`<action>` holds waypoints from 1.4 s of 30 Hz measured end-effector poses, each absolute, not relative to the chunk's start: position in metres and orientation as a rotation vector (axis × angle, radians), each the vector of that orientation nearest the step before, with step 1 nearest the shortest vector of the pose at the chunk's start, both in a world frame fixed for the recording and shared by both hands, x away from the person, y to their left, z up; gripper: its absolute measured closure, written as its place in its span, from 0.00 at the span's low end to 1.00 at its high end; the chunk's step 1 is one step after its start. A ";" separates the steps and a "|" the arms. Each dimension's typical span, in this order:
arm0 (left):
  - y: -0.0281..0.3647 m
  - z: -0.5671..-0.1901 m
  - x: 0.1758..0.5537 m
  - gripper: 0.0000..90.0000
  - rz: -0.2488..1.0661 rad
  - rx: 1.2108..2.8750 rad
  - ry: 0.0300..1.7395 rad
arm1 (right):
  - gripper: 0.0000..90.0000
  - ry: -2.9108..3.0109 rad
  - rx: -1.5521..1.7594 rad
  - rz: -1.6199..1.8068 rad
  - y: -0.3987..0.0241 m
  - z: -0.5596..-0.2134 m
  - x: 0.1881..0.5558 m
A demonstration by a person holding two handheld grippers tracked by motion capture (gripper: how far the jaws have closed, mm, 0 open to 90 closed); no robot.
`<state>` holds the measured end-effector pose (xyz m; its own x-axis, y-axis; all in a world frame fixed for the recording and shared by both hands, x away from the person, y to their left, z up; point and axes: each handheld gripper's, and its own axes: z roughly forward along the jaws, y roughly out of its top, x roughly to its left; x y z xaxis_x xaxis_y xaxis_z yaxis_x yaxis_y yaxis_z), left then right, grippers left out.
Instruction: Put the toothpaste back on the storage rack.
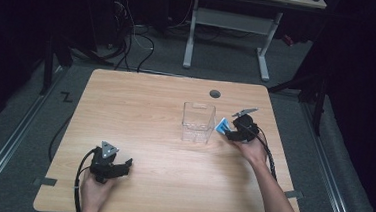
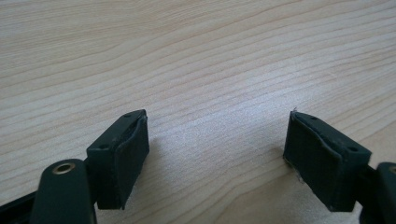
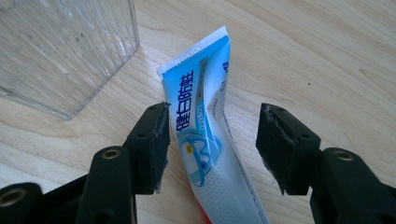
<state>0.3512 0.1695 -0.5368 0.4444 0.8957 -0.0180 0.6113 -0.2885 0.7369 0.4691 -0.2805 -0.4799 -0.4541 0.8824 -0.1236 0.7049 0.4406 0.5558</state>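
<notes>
Wood table point(image 1: 150, 113), seen from above. Clear bin point(image 1: 198, 121) stands upright right of centre, near a grommet hole point(image 1: 215, 94). Right gripper point(image 1: 227, 130) sits just right of the bin, held by the right hand point(image 1: 251, 149). In the right gripper view its jaws are spread, with a blue-white tube point(image 3: 205, 130) lying on the table between them; left pad point(image 3: 159, 144) looks touching or nearly touching the tube, right pad clear of it. Not clamped. Tube's flat end points toward the bin point(image 3: 60, 51), close beside it. Left gripper point(image 1: 121, 167) rests near the front-left edge, jaws wide apart over bare wood, nothing between them.
</notes>
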 end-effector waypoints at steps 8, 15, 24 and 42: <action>0.169 -0.537 0.351 0.25 0.533 2.013 1.260 | 0.49 2.327 1.363 0.564 -0.280 -0.486 0.475; 0.169 -0.537 0.351 0.25 0.532 2.013 1.260 | 0.48 2.366 1.388 0.540 -0.282 -0.491 0.477; 0.169 -0.537 0.351 0.25 0.533 2.013 1.260 | 0.52 2.406 1.410 0.504 -0.279 -0.500 0.483; 0.169 -0.537 0.351 0.25 0.534 2.014 1.259 | 0.69 2.449 1.342 0.340 -0.269 -0.492 0.494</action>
<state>0.3512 0.1695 -0.5368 0.4449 0.8954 -0.0164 0.6105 -0.2898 0.7370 0.4936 -0.2688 -0.4923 -0.5034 0.8474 -0.1687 0.7695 0.5285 0.3586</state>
